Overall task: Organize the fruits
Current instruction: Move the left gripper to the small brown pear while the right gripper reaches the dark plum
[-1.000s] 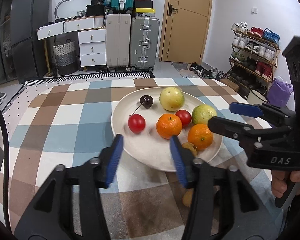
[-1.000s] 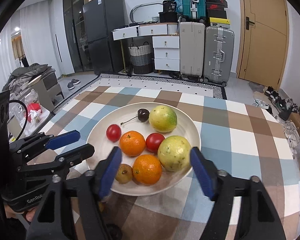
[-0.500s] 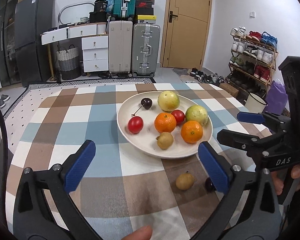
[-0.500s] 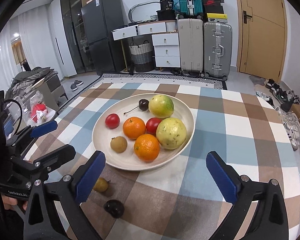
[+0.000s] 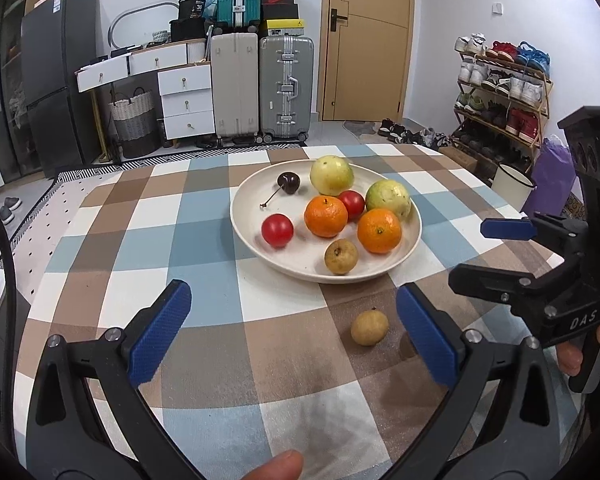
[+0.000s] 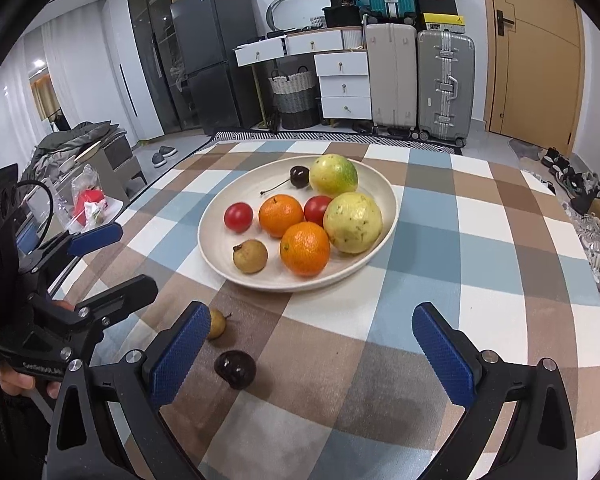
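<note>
A cream plate [image 5: 244, 220] [image 6: 216, 240] on the checked tablecloth holds two oranges, two guavas, two red tomatoes, a dark cherry and a brown longan [image 5: 341, 256] [image 6: 250, 256]. A second longan [image 5: 369, 327] [image 6: 217, 323] lies on the cloth in front of the plate, near my left gripper's right finger. A dark cherry [image 6: 235, 369] lies beside it, hidden in the left wrist view. My left gripper [image 5: 294, 338] is open and empty, short of the plate. My right gripper [image 6: 310, 354] is open and empty, also short of the plate.
The checked cloth [image 5: 140, 248] covers the table. Suitcases [image 5: 260, 88], a white drawer unit and a door stand beyond the far edge. A shoe rack [image 5: 500, 92] is at the right, a cluttered low table [image 6: 84, 200] at the left.
Both grippers have pulled back from the plate and opened wide. A brown longan now lies on the plate, and a second longan and a dark cherry have come into view on the cloth.
</note>
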`<action>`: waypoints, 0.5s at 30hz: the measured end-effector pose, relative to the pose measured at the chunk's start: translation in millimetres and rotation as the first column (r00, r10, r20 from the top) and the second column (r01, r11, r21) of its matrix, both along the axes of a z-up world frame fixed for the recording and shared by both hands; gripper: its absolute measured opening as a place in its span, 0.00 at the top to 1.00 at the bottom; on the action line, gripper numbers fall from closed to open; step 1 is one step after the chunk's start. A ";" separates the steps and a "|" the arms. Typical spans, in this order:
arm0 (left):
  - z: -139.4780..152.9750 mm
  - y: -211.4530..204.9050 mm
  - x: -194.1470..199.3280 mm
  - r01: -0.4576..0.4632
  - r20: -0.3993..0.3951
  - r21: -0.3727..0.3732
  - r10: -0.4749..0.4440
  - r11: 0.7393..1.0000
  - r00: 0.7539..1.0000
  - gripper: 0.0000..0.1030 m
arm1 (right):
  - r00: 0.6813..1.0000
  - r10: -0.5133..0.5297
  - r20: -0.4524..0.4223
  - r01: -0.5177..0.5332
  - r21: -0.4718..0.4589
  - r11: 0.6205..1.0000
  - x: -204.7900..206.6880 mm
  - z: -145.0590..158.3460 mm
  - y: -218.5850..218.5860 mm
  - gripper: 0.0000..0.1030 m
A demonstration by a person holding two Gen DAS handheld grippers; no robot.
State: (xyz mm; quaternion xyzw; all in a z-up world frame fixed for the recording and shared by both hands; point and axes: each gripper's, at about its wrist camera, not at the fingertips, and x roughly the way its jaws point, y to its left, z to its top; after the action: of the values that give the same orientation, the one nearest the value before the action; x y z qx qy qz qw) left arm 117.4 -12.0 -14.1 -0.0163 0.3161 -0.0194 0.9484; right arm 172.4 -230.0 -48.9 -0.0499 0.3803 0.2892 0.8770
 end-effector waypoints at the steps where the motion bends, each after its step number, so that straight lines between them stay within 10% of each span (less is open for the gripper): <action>1: -1.0 -0.7 -0.2 0.000 -0.002 0.004 0.000 1.000 1.000 0.01 | 1.000 0.003 -0.003 -0.003 0.000 1.000 -0.7 -1.5 -0.8 0.01; 15: -13.7 -1.5 7.4 0.006 -0.048 0.009 -0.006 1.000 0.999 0.01 | 0.993 0.073 -0.091 -0.076 -0.033 0.997 -7.3 -27.1 4.3 0.01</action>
State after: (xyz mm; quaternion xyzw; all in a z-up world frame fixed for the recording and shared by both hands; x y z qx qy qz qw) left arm 124.8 -13.5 -27.8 -0.0114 0.3390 -0.0204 0.9405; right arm 165.1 -225.7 -75.9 -0.0669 0.4225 0.3167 0.8466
